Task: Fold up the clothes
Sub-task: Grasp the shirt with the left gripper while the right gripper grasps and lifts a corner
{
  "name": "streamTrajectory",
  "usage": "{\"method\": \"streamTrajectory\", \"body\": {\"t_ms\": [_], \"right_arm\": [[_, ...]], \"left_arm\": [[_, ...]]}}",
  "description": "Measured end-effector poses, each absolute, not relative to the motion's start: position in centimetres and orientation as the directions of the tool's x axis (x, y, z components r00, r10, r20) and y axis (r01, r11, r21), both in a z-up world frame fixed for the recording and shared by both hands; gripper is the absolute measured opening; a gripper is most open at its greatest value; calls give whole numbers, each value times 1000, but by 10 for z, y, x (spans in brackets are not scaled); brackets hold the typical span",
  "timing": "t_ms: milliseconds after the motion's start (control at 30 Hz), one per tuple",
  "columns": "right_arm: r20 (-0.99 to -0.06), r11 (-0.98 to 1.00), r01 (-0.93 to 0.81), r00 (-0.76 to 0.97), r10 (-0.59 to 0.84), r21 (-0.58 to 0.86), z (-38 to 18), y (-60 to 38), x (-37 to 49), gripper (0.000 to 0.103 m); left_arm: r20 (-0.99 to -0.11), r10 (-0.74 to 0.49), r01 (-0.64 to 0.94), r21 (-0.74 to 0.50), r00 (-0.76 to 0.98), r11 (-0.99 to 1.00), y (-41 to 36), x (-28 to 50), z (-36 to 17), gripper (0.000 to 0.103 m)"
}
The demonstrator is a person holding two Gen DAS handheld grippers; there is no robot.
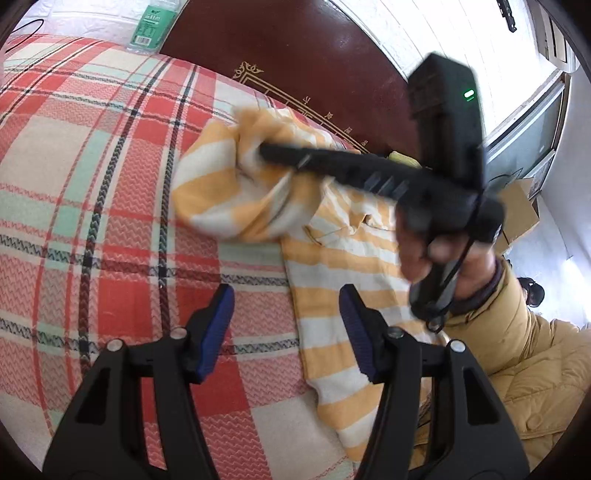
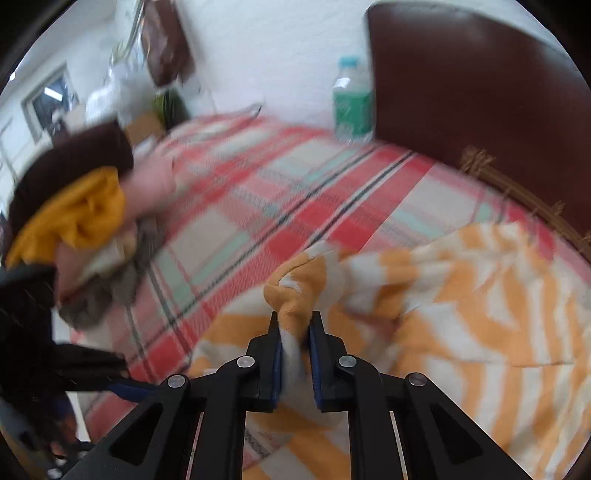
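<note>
Item: shirt (image 1: 332,266), orange-and-white striped, on our plaid bed cover (image 1: 110,184). It lies along the cover's right side, near the headboard (image 1: 295,55); its near part is flat, its far part is bunched and lifted.

Right gripper (image 2: 294,325): fingers nearly closed, pinching a gathered fold of shirt between the pads. In the left wrist view it reaches across the shirt, its tip buried in the raised bundle.

Left gripper (image 1: 286,295): fingers wide apart, holding nothing, hovering over the shirt's left edge where it meets the cover.

Also present: bottle (image 1: 153,22), green label, at the cover's far edge beside the headboard.

Step in hand, as we judge it: we carry a pinched part of the shirt over its body to make a fold. The right wrist view is blurred, so which part we cannot tell.

Next move calls for laying the held part flat and square on the body, with the left gripper steadying the near edge.
</note>
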State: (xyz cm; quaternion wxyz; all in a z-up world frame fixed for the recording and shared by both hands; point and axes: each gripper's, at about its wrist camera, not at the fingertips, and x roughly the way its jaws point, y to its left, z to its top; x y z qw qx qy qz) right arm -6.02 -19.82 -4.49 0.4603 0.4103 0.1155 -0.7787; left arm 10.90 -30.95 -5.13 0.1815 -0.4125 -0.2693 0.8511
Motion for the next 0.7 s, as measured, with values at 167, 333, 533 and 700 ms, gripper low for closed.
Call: {"method": "streamTrajectory", "body": {"t_ms": [167, 333, 533, 700], "right_arm": [[-566, -553, 775, -319, -760, 305, 46, -140, -97, 12], [-417, -606, 739, -471, -777, 295, 119, -80, -117, 12], [-368, -675, 653, -567, -737, 343, 133, -4, -134, 12], [-434, -717, 556, -571, -697, 421, 96, 37, -144, 13]], "left_arm": [[-587, 549, -138, -599, -594, -789, -290, 86, -40, 63], [-557, 583, -222, -583, -592, -782, -253, 49, -26, 68], [-576, 598, -222, -590, -557, -776, -216, -11, -32, 68], [-598, 605, -213, -597, -525, -774, -186, -63, -38, 68]]}}
